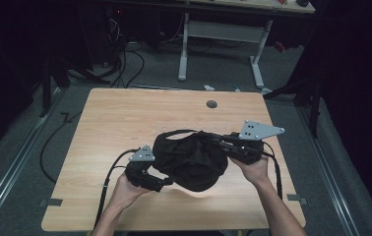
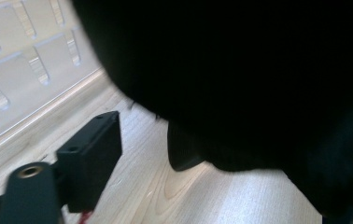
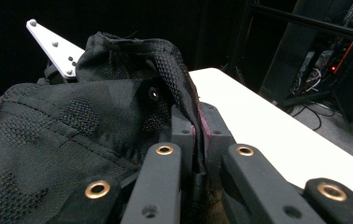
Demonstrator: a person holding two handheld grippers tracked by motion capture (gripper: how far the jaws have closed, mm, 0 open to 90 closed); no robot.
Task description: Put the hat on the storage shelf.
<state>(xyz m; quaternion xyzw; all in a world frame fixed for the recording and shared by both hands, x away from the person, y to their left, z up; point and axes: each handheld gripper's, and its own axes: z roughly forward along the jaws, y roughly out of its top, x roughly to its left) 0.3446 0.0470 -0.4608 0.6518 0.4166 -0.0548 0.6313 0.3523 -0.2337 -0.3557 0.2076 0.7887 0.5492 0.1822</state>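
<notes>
Clamping a fold of the black mesh-patterned fabric garment [image 3: 95, 121], the right gripper [image 3: 197, 135] has its jaws pressed tight on the cloth. The garment lies bunched on the light wooden table [image 1: 125, 118], and just beside its near-left edge the left gripper [image 1: 162, 183] stands released, jaws apart.

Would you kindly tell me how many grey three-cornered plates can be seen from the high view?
2. One grey three-cornered plate sits on the left gripper, beside the black fabric bag; the other plate tops the right gripper. None looks hidden.
</notes>
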